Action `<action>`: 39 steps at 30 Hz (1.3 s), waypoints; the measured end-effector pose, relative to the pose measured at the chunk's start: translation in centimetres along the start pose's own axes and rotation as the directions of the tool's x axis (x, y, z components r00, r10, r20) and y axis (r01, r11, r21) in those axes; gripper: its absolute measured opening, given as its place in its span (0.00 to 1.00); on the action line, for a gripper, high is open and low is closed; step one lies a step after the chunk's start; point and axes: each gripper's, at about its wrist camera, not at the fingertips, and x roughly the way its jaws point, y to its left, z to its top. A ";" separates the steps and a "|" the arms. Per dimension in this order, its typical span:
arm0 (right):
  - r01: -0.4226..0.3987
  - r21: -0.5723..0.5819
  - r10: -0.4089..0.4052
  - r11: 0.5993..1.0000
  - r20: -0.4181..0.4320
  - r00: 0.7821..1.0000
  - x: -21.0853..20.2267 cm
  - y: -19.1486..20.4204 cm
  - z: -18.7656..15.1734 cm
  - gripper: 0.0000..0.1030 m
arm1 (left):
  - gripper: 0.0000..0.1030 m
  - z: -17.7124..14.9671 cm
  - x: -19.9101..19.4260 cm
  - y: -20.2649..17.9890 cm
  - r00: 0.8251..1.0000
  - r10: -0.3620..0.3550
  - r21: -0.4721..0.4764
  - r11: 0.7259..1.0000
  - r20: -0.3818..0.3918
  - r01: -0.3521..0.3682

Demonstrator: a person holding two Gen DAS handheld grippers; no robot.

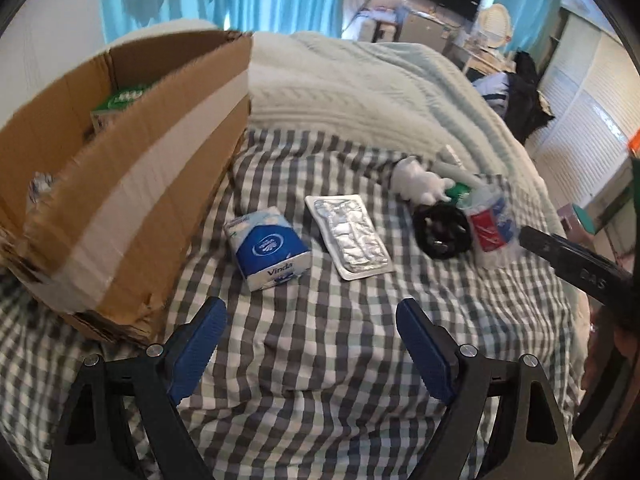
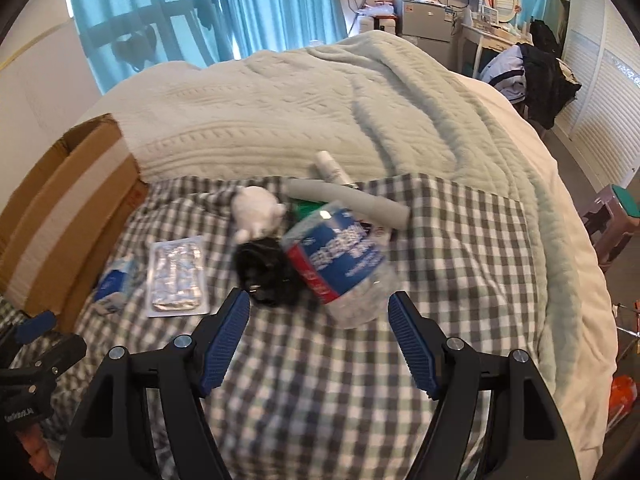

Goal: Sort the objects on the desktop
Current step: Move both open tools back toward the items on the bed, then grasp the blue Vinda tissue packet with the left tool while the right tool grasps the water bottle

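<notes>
On the checked bed sheet [image 1: 320,360] lie a blue tissue pack [image 1: 267,245], a foil blister pack [image 1: 349,236] and a crushed plastic bottle [image 2: 340,264] just beside a black tangle [image 2: 266,276]. A cardboard box [image 1: 120,184] stands left of them. The left tongs [image 1: 311,354] and right tongs [image 2: 320,344] are both spread, gripping nothing.

Blue-and-white Vinda tissue pack [image 1: 267,249] lies flat on the checked cover, near left; silver foil blister sheet [image 1: 348,236] flat just right of it; black coiled item [image 1: 440,230], white plush toy [image 1: 420,182] behind; crumpled clear plastic bottle with red-blue label [image 2: 340,264] far right, tilted; brown cardboard box [image 1: 132,184] left, open.
</notes>
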 end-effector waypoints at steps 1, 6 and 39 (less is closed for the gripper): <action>0.005 -0.005 -0.005 1.000 -0.002 1.000 0.3 -0.3 0.0 0.71 | 0.87 0.1 0.4 0.1 1.000 0.009 -0.010 1.000 -0.010 -0.009; 0.013 -0.046 -0.015 0.999 -0.031 0.999 1.9 -1.1 -0.6 0.72 | 0.87 0.6 2.4 1.1 0.999 0.027 -0.084 0.996 -0.035 -0.030; -0.075 -0.013 0.074 0.997 -0.089 0.993 0.2 -1.2 -3.6 0.64 | 0.51 -1.0 3.9 0.6 1.000 -0.023 0.109 0.994 -0.005 0.024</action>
